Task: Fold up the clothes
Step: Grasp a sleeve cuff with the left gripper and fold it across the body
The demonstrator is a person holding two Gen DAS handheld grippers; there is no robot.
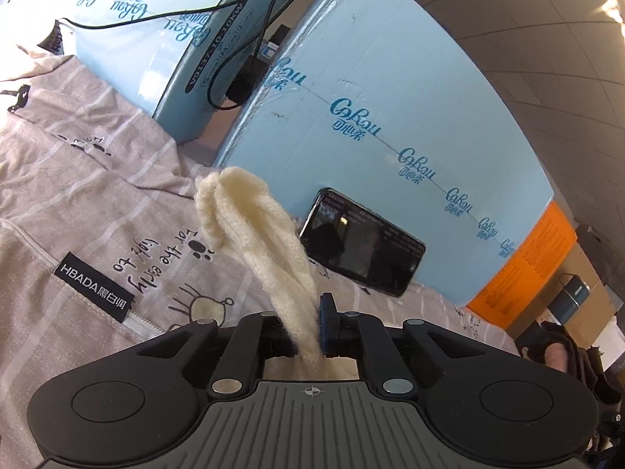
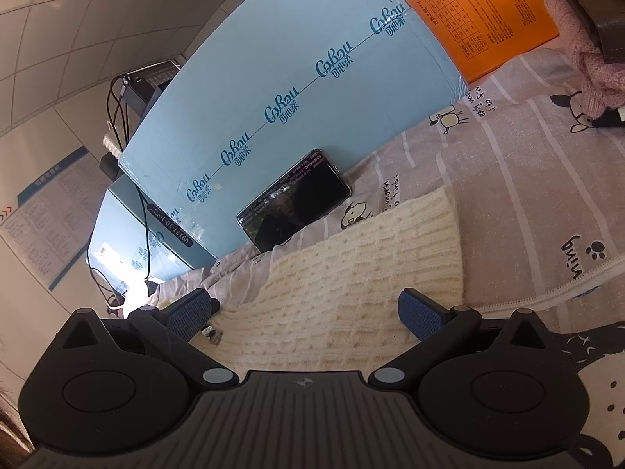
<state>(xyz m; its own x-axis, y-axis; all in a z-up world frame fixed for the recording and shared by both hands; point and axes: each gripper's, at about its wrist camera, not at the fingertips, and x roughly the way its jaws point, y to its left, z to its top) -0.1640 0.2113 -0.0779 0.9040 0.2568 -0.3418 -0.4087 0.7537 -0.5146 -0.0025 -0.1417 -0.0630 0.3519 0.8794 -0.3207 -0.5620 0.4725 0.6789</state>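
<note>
The left hand-held gripper (image 1: 312,326) pinches the cream knit garment (image 1: 250,226); the right hand-held gripper (image 2: 308,314) hovers spread above it.

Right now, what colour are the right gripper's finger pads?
Dark blue, textured pads; clearest in the right wrist view.

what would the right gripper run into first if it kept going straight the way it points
Most likely the cream knitted garment, lying flat on the bedsheet between the open right gripper fingers. Beyond it stands the black phone, though depth is hard to judge.
</note>
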